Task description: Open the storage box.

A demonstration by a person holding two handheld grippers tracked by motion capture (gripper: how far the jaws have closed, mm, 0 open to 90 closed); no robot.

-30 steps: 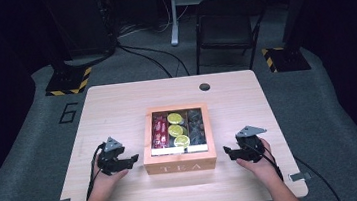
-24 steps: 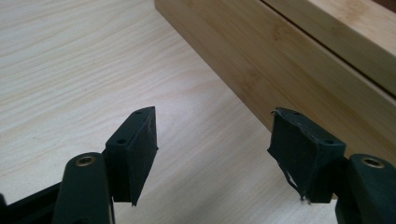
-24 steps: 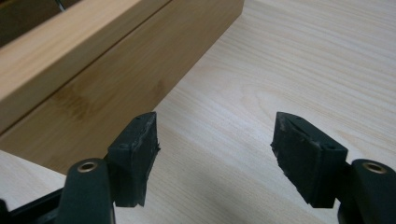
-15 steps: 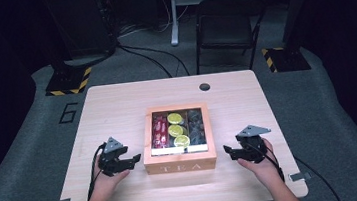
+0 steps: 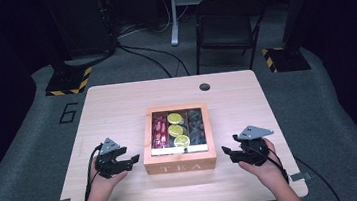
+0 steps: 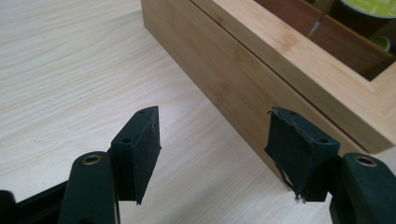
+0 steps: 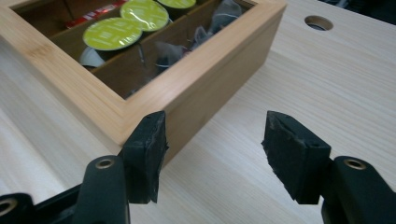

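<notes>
Tongs [image 5: 133, 161] [image 5: 226, 153] flank tea box [image 5: 181, 166] — both empty.

My two grippers are black — the left gripper [image 5: 133, 160] and right gripper [image 5: 226, 152] each carry a grey three-cornered plate. Black cables trail back; the jaw pads look frayed — screw holes visible.

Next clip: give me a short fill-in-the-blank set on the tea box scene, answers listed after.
1. The word on the front of the wooden box reads ____.
2. The round capsules in the box's middle compartment have ____ tops.
3. The left hand-held gripper and the right hand-held gripper both have their jaws ____, nothing between them.
4. Near the table's far edge is a round ____.

Missing words: TEA; green; open; hole
</notes>
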